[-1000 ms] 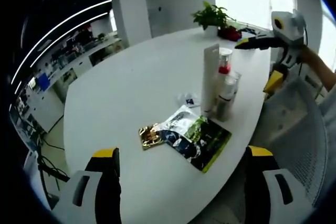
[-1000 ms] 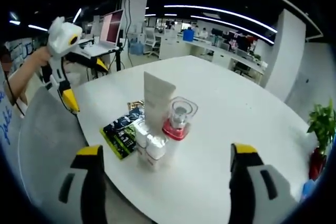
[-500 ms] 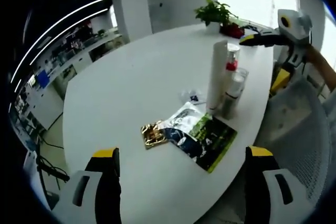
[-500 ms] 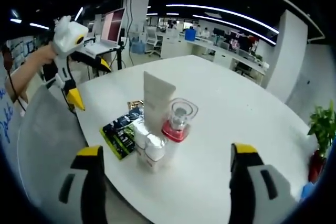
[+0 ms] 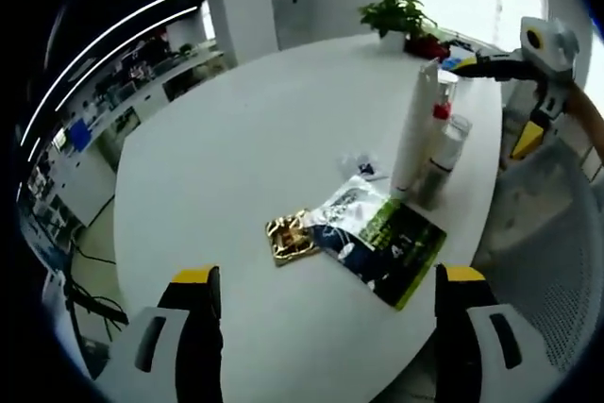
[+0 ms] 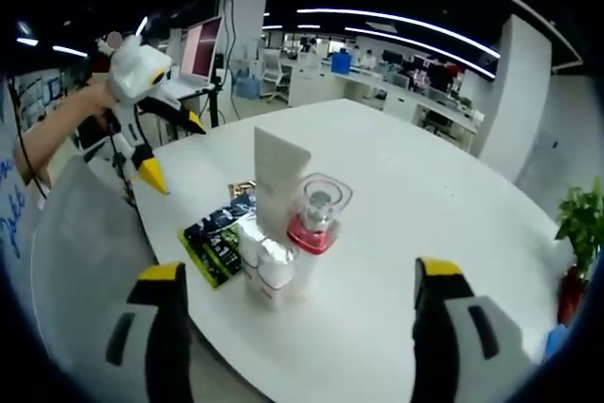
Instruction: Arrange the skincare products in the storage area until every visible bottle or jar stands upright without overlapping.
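A tall white tube (image 5: 414,127) (image 6: 276,183) stands upright near the edge of the white table (image 5: 245,139). Pressed against it are a clear-capped bottle with a red collar (image 6: 315,224) (image 5: 442,106) and two short white bottles (image 6: 264,260); a capped bottle (image 5: 445,142) stands beside the tube. A green and black sachet (image 5: 379,242) (image 6: 219,237) and a gold packet (image 5: 290,237) lie flat close by. My left gripper (image 5: 326,327) is open, its jaws wide apart well short of the sachet. My right gripper (image 6: 295,318) is open in front of the bottle cluster. The other gripper (image 6: 142,92) (image 5: 528,63) hangs off the table's edge.
A potted plant (image 5: 401,16) with red items stands at the table's far end. A small clear wrapper (image 5: 363,165) lies beside the tube. A white mesh chair (image 5: 547,233) sits just past the table edge. A person's forearm (image 6: 52,134) holds the left gripper. Office desks fill the background.
The left view has shifted, so the cluster and sachets sit further right and slightly higher. In the right view the left gripper has drifted rightward, toward the table. The products stand unmoved.
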Tool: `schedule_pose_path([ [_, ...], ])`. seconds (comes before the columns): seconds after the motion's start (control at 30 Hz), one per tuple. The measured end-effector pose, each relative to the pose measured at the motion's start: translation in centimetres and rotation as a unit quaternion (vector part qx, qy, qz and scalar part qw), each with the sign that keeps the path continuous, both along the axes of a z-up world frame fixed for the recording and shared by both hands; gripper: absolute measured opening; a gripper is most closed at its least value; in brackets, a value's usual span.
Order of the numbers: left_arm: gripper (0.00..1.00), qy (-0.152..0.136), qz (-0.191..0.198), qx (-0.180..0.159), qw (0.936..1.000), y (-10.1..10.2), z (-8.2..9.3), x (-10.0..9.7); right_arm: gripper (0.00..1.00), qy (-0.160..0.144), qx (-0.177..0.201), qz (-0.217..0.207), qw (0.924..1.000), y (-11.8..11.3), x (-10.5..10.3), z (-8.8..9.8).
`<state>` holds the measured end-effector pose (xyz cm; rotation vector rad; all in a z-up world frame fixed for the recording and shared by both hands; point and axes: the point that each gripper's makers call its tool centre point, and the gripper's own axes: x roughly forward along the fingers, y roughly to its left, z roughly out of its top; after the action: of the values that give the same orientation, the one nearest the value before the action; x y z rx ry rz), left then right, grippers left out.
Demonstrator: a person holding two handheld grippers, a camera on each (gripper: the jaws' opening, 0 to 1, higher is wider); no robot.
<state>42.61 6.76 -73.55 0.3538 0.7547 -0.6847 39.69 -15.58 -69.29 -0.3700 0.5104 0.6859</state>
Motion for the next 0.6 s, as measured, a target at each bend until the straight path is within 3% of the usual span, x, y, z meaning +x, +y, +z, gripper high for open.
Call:
schedule_pose_path([
  [0.07, 0.81, 0.005, 0.003, -0.004, 1.0000, -0.1, 0.0, 0.1, 1.00, -0.002, 0.004, -0.001, 1.0000, 0.0, 0.1, 0.2],
  [0.33, 0.72, 0.010, -0.001, -0.001, 1.0000, -0.5, -0.7, 1.2, 1.00, -0.001, 0.005, 0.000, 1.0000, 0.1, 0.3, 0.2],
  [0.6, 0.48, 0.029, -0.014, -0.010, 0.9994, -1.3, -1.5, 1.8, 1.00, -0.001, 0.003, -0.005, 1.0000, -0.2, 0.5, 0.1],
])
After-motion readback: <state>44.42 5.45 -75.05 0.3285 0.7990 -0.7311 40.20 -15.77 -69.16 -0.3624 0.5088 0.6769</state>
